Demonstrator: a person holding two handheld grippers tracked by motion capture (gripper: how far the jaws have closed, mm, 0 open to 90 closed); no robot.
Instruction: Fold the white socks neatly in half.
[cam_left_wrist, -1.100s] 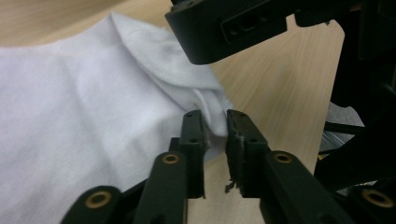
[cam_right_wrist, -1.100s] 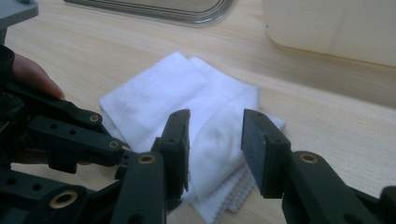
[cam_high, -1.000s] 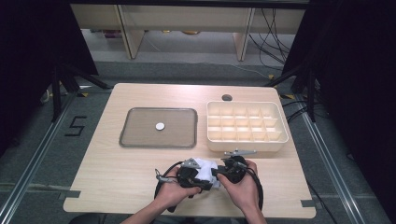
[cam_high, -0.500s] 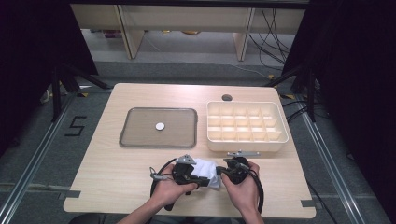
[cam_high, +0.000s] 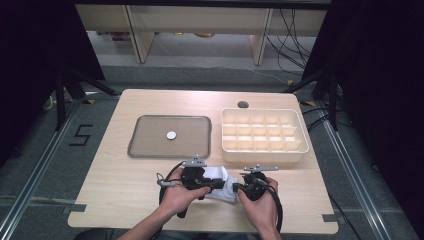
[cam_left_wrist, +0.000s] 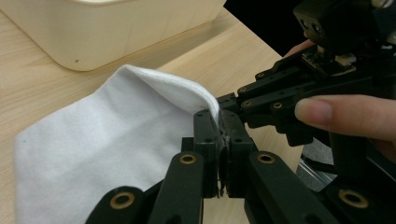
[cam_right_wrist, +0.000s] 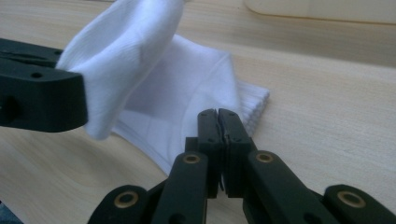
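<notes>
1. At the bottom centre of the high view, two forearms come in from the lower edge, each hand holding a gripper over the near edge of the wooden table (cam_high: 125, 185).
2. The left gripper (cam_high: 216, 184), left of centre, has its jaws clamped on a white cloth (cam_high: 220, 175). In the left gripper view the two black jaws meet at lower centre with a raised fold of the cloth's edge pinched between them (cam_left_wrist: 218, 128), the rest of the cloth spreading flat to the left of the frame (cam_left_wrist: 102, 144).
3. The right gripper (cam_high: 239, 188), just right of centre in the high view, has jaws that have just been closing. In the right gripper view they stand pressed together at lower centre (cam_right_wrist: 218, 123), with the white cloth's ribbed hem (cam_right_wrist: 254, 109) right at their tips; whether a thin layer is caught between them I cannot tell.
4. In that same view, the left gripper's black jaw enters from the left edge and lifts a fold of cloth up toward the top centre (cam_right_wrist: 130, 46).
5. The cloth lies between the two grippers, near the table's front edge, partly lifted off the wood.
6. Farther up, at centre left, a grey tray (cam_high: 145, 145) holds a small white disc (cam_high: 171, 135).
7. To its right sits a cream divided box (cam_high: 265, 155), its compartments open upward.
8. Just beyond the box, a round hole (cam_high: 243, 104) marks the tabletop.
</notes>
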